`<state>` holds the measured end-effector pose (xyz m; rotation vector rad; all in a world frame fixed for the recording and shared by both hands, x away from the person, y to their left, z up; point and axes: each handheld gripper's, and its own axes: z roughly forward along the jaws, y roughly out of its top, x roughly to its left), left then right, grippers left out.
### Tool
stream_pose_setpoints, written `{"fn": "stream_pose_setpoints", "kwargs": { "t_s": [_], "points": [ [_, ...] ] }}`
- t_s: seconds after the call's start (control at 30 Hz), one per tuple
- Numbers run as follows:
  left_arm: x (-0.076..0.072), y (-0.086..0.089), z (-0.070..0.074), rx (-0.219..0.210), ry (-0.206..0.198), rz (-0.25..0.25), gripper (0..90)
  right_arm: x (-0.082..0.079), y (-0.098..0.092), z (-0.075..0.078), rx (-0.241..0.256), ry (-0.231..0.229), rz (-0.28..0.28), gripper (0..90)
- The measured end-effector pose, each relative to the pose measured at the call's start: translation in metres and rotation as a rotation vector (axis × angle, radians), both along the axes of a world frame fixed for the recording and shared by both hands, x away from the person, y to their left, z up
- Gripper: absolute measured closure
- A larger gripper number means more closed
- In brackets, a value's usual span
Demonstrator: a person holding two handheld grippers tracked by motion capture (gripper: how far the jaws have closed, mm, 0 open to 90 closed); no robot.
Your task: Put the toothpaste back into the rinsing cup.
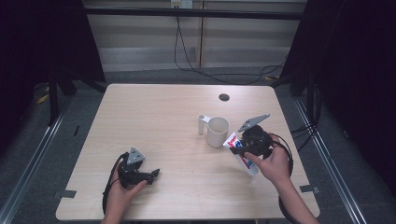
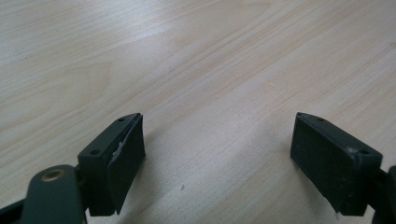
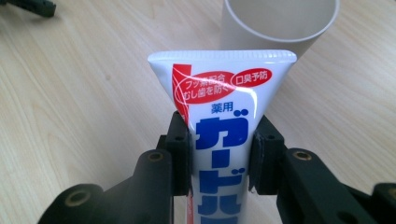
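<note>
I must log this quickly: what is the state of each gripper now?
Left gripper: open, holding nothing, over the table.
Right gripper: closed on the tube, near the cup.

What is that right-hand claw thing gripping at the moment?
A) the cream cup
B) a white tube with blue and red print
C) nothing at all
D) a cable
B: in the right gripper view the right gripper has its jaws pressed against both sides of the toothpaste tube, whose flat crimped end points toward the cup just beyond.
</note>
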<state>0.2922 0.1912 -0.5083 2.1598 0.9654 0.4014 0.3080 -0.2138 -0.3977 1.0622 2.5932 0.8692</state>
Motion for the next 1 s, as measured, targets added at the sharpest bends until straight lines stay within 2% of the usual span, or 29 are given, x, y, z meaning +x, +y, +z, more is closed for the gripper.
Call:
{"fn": "stream_pose_setpoints", "kwargs": {
  "t_s": [0.23, 0.43, 0.53, 0.73, 1.0],
  "points": [
    [0.000, 0.000, 0.000, -0.001, 0.000, 0.000, 17.6, 0.000, -0.005, 0.007, 0.053, -0.022, -0.029, 66.5],
    [0.000, 0.000, 0.000, -0.001, 0.001, 0.000, 17.5, 0.000, -0.010, 0.017, 0.093, -0.074, -0.050, 66.4],
    [0.000, 0.000, 0.000, -0.003, 0.001, -0.002, 17.6, 0.001, -0.011, 0.021, 0.122, -0.082, -0.056, 66.4],
    [0.000, 0.000, 0.000, -0.003, 0.001, -0.002, 17.5, 0.001, -0.011, 0.026, 0.131, -0.110, -0.060, 66.4],
    [0.000, 0.000, 0.000, -0.003, 0.002, -0.002, 17.6, 0.002, -0.015, 0.034, 0.198, -0.148, -0.069, 66.4]
  ]
}}
